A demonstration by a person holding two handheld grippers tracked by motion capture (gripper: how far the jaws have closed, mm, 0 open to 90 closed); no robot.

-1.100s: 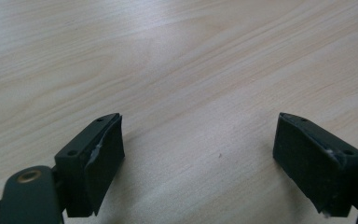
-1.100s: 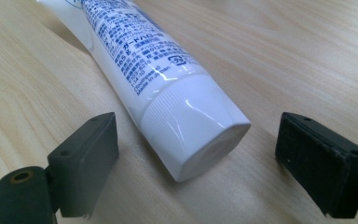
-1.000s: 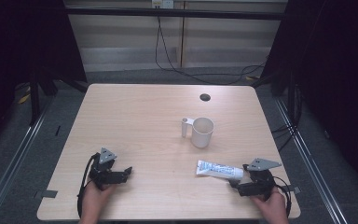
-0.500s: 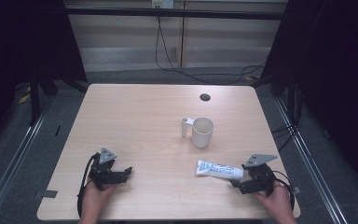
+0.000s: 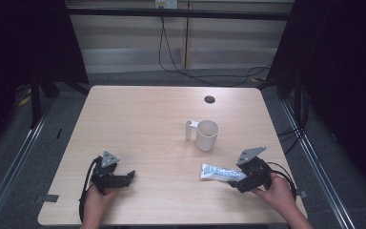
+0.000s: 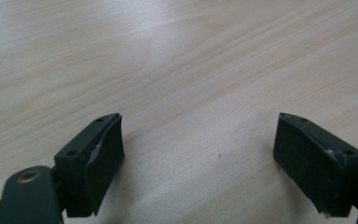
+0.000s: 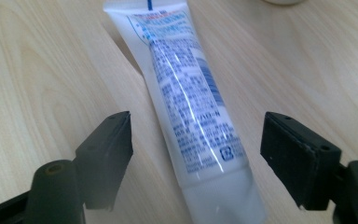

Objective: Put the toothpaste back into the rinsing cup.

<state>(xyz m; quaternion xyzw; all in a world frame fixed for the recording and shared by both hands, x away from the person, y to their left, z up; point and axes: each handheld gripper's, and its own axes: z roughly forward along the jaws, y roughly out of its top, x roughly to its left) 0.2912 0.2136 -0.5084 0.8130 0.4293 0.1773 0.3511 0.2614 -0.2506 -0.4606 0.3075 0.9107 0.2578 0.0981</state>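
A white toothpaste tube (image 5: 218,171) with blue print lies flat at the table's front right. My right gripper (image 5: 236,180) points left at its cap end. In the right gripper view the tube (image 7: 182,84) runs away between the two jaws of the right gripper (image 7: 196,154), with a gap on each side and neither pad touching it. Those jaws have just been closing and stand open around the tube. Near the front left edge my left gripper (image 5: 127,177) rests low over the wood. Its jaws (image 6: 200,158) are wide open over bare table.
A white mug (image 5: 206,135) stands upright behind the tube, its handle to the left. A small black disc (image 5: 209,99) sits near the far edge. The light wooden table (image 5: 138,124) has dark floor and metal rails on either side.
The right hand has lifted and shifted a little, its grey plate now higher over the tube's end. The tube, the mug and the left gripper have not moved.
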